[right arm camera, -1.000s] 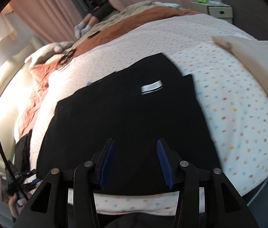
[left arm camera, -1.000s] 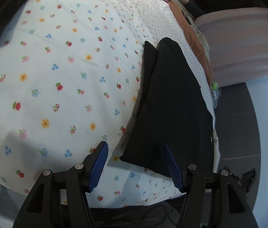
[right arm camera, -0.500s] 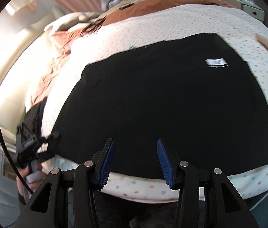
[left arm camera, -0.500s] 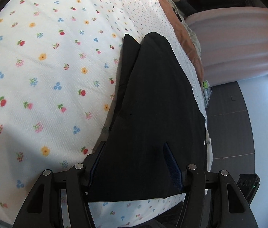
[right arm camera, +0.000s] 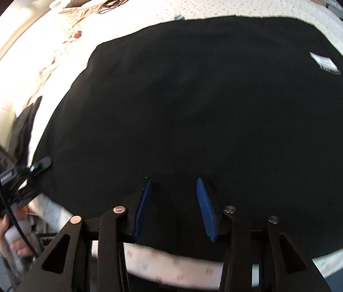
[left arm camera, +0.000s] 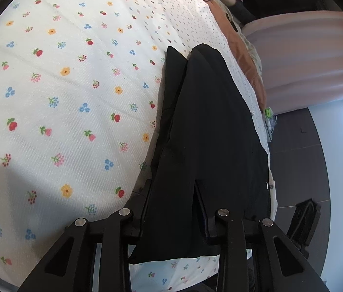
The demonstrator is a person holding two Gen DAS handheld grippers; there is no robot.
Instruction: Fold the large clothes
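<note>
A large black garment [left arm camera: 210, 126] lies flat on the flowered bed sheet [left arm camera: 62, 102] near the bed's edge. In the left wrist view my left gripper [left arm camera: 173, 194] has its fingers open with the garment's near corner between them; the cloth covers most of both pads. In the right wrist view the same garment [right arm camera: 195, 102] fills the frame, a white label [right arm camera: 325, 63] at its right. My right gripper [right arm camera: 173, 192] is open just over the garment's near edge, blue pads [right arm camera: 205, 206] apart and empty.
An orange-brown blanket [left arm camera: 241, 48] and pale curtains [left arm camera: 312, 56] lie beyond the bed, with dark floor [left arm camera: 297, 160] at the right. In the right wrist view my left hand and its gripper [right arm camera: 8, 177] show at the garment's left corner.
Both grippers have moved in toward the garment. The left one has slid its fingers around the near corner; the right one has dropped close over the near edge.
</note>
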